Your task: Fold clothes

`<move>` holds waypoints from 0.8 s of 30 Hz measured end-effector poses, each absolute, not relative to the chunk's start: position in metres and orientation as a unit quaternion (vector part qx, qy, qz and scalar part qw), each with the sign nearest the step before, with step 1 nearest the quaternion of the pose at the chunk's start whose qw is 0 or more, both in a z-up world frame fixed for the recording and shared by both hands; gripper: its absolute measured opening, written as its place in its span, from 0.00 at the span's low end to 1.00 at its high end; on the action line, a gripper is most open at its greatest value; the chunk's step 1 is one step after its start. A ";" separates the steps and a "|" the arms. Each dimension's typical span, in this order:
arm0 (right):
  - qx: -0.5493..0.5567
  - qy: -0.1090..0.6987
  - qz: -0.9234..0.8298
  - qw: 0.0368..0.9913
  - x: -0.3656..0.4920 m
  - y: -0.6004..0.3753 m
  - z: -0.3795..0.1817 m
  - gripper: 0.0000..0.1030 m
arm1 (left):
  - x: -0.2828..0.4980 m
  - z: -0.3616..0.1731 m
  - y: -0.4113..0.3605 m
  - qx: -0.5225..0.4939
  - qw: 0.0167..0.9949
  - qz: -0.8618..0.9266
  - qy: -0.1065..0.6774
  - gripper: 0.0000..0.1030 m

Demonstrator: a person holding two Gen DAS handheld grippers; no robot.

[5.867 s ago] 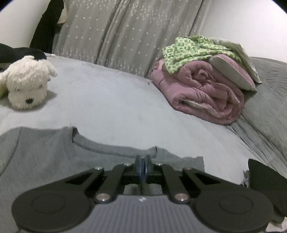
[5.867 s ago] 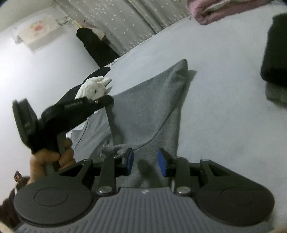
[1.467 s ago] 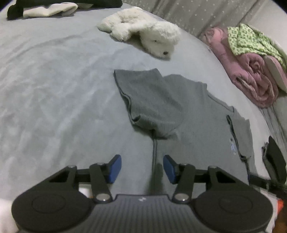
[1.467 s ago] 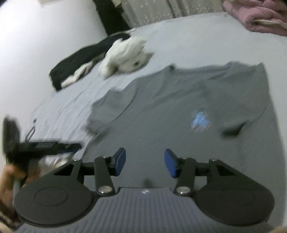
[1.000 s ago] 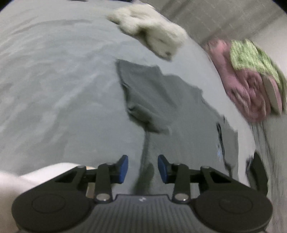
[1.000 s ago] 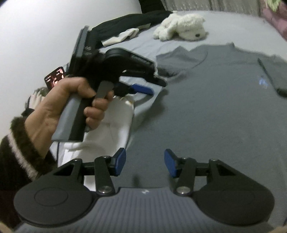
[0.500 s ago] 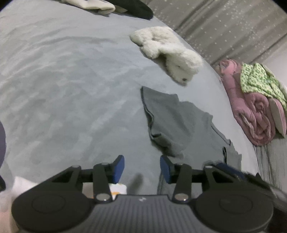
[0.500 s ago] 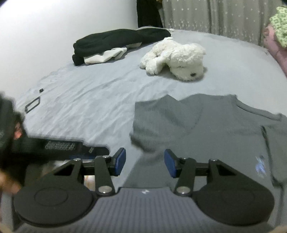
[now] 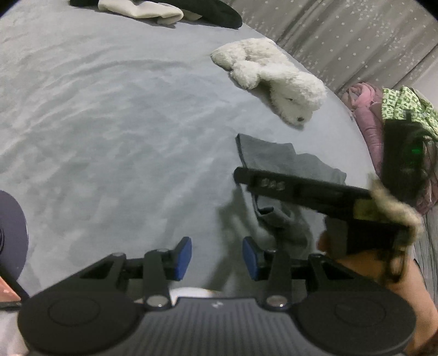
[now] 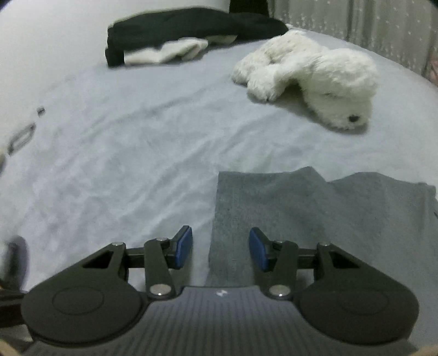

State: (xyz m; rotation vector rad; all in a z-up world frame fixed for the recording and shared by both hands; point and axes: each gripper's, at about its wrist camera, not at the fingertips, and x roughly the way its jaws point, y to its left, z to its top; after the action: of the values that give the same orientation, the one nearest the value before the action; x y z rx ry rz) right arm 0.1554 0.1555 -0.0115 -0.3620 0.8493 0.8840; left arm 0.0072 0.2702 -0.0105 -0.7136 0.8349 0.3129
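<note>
shirt: grey T-shirt lay limp on bed, soft, light | grip: sleeve hem | right tongs spread, empty | left tongs closing, empty

The bed sheet is a pale grey-blue. On it the T-shirt is a plain medium grey, darker than the sheet. The plush dog is white, with a black nose. At the far side, a black garment lies with a cream-white cloth. The curtain is grey with small white dots. At the right, a quilt is dusty pink, and the cloth on it has a green and white check pattern. Both tongs are black with blue pads.
</note>
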 end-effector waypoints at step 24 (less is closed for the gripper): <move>0.063 0.382 0.411 0.825 0.206 0.062 0.029 0.03 | 0.025 -0.012 0.231 -0.319 0.852 0.030 0.414 0.16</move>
State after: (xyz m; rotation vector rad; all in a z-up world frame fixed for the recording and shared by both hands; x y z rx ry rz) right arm 0.2058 0.0618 0.0294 0.1341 0.8111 0.8735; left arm 0.0251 0.2306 -0.0123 -0.6722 0.8717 0.0621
